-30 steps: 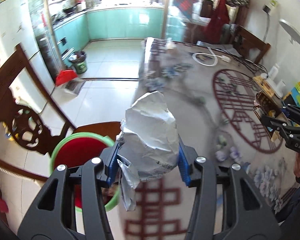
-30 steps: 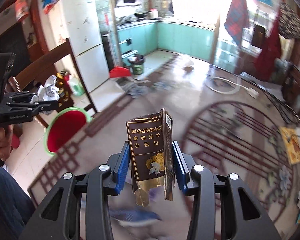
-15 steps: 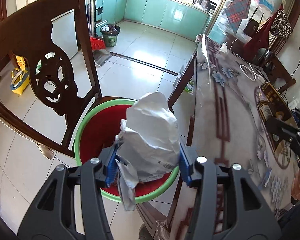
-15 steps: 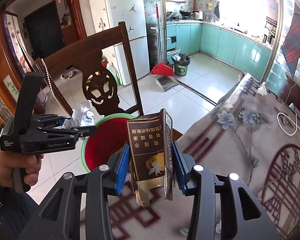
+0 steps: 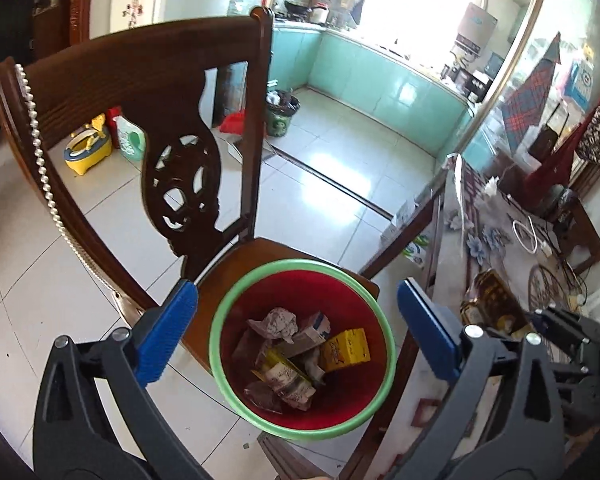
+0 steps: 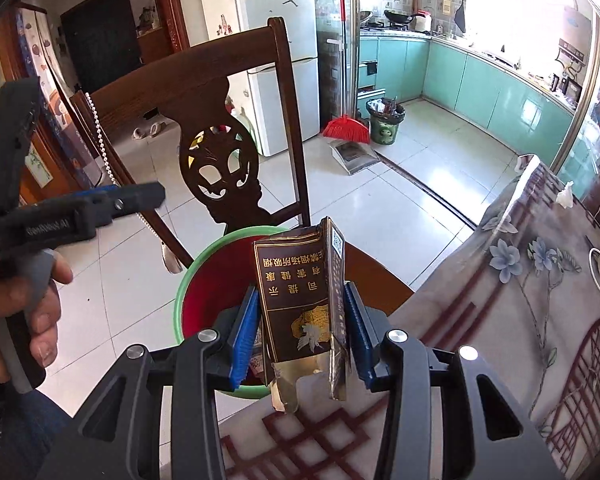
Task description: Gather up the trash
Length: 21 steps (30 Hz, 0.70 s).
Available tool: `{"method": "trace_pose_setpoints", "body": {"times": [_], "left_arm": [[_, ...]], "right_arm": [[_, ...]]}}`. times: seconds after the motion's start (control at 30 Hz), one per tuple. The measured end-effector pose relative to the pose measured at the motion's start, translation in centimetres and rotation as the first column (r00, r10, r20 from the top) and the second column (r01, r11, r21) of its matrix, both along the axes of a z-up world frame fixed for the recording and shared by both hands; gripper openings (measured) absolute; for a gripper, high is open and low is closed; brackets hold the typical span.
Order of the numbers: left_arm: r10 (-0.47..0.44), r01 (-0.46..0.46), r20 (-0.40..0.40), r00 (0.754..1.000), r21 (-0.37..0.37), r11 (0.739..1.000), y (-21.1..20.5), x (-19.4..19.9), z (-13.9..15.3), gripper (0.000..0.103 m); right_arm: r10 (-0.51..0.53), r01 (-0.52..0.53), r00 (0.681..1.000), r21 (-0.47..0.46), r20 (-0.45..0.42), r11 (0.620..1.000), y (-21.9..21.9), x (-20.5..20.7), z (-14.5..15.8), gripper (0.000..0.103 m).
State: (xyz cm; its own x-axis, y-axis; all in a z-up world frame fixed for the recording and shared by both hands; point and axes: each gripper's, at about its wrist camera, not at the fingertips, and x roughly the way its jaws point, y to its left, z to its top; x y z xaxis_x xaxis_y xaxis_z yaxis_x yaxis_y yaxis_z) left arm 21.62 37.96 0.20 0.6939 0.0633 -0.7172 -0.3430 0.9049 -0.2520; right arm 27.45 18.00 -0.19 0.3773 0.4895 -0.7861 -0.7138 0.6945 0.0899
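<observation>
On the far left of the right wrist view, a person's hand [image 6: 24,308] grips the handle of the left gripper [image 6: 148,196], seen side-on there; its far finger is hidden behind the near one. The left wrist view settles it: the jaws are opening, their blue pads spread wide with nothing between them (they frame the bin rather than touch it).

Below that gap stands the round red plastic bin with a green rim [image 5: 220,360], set on the seat of a dark carved wooden chair [image 5: 180,168]. A string of white beads [image 5: 44,168] hangs along the chair's left edge. Inside the bin lies the collected trash: a crumpled grey-white paper wad [image 5: 276,322], a small yellow carton [image 5: 346,350], and several flattened wrappers whose print is too small to read. The bin's near rim is partly cut off by the chair edge at the bottom.

Further right, the right gripper [image 6: 302,338] has its blue pads pressed onto a flattened dark brown cigarette pack with gold print [image 6: 296,300], held upright above the bin's near side; the pack hides much of the bin's inside in that view, and its torn lower flap hangs below the pads.

At the right runs the table covered with a floral-patterned cloth [image 6: 520,264], its far end cropped by the fisheye edge.
</observation>
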Motion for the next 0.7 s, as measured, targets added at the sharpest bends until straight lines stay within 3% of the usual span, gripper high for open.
{"method": "trace_pose_setpoints", "body": {"times": [0.2, 0.5, 0.6, 0.67, 0.7], "left_arm": [[0.103, -0.1, 0.068, 0.992, -0.039, 0.994, 2.6, -2.0, 1.7, 0.098], [0.121, -0.115, 0.103, 0.987, -0.064, 0.991, 3.4, -2.6, 2.5, 0.098], [0.132, -0.126, 0.118, 0.984, -0.056, 0.99, 3.6, -2.8, 3.0, 0.098], [0.133, -0.125, 0.121, 0.984, -0.073, 0.989, 3.7, -3.0, 2.9, 0.098], [0.132, -0.123, 0.12, 0.984, -0.075, 0.99, 3.7, -3.0, 2.9, 0.098]], "right_arm": [[0.041, -0.041, 0.999, -0.006, -0.024, 0.999, 3.6, 0.1, -1.6, 0.041], [0.084, -0.085, 0.996, -0.029, -0.03, 0.996, 8.0, -0.2, -3.1, 0.045], [0.07, -0.07, 0.998, -0.023, -0.008, 0.997, 8.2, -0.2, -2.7, 0.066], [0.056, -0.055, 0.998, -0.016, 0.011, 0.998, 8.2, -0.3, -2.3, 0.086], [0.048, -0.048, 0.999, -0.011, 0.02, 0.999, 8.0, -0.3, -2.1, 0.09]]}}
